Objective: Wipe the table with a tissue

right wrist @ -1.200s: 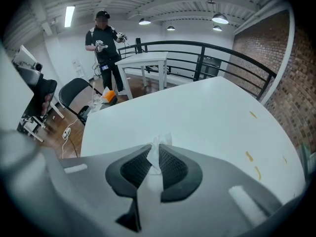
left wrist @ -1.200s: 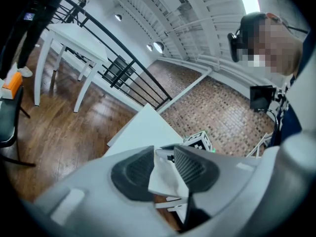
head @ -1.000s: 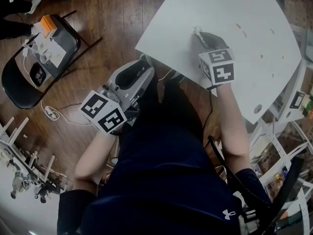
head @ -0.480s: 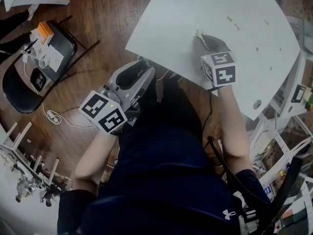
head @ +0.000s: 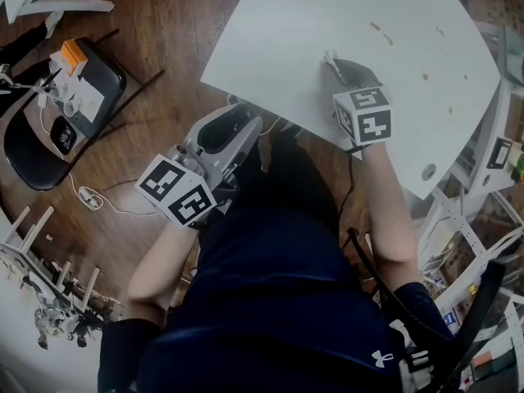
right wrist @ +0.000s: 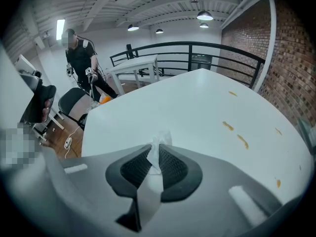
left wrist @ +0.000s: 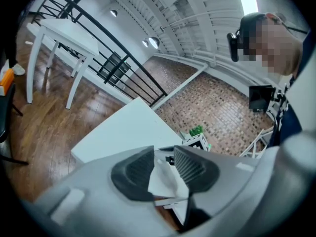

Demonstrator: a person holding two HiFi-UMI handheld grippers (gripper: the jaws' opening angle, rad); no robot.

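Note:
The white table [head: 311, 15] carries several small brown stains [head: 381, 33] toward its far right. My right gripper [head: 336, 62] reaches down over the table's near part and is shut on a white tissue [head: 330, 58]. In the right gripper view the tissue [right wrist: 158, 152] is pinched between the jaws of the right gripper [right wrist: 155, 158], its crumpled tip poking out toward the stains [right wrist: 236, 135]. My left gripper [head: 248, 123] hangs off the table by its near edge, over the person's lap. In its own view the left gripper [left wrist: 163, 159] is open, with nothing pinched.
A black folding chair [head: 33, 150] with an orange box [head: 74, 53] and small items stands on the wood floor at left, a cable [head: 86, 193] beside it. White frames [head: 491, 158] crowd the table's right side. A person [right wrist: 79, 58] stands far off by another white table [right wrist: 133, 65].
My right gripper has slid across the table with the tissue, closer to the brown stains. The left gripper has drifted slightly along the table's near edge, still open.

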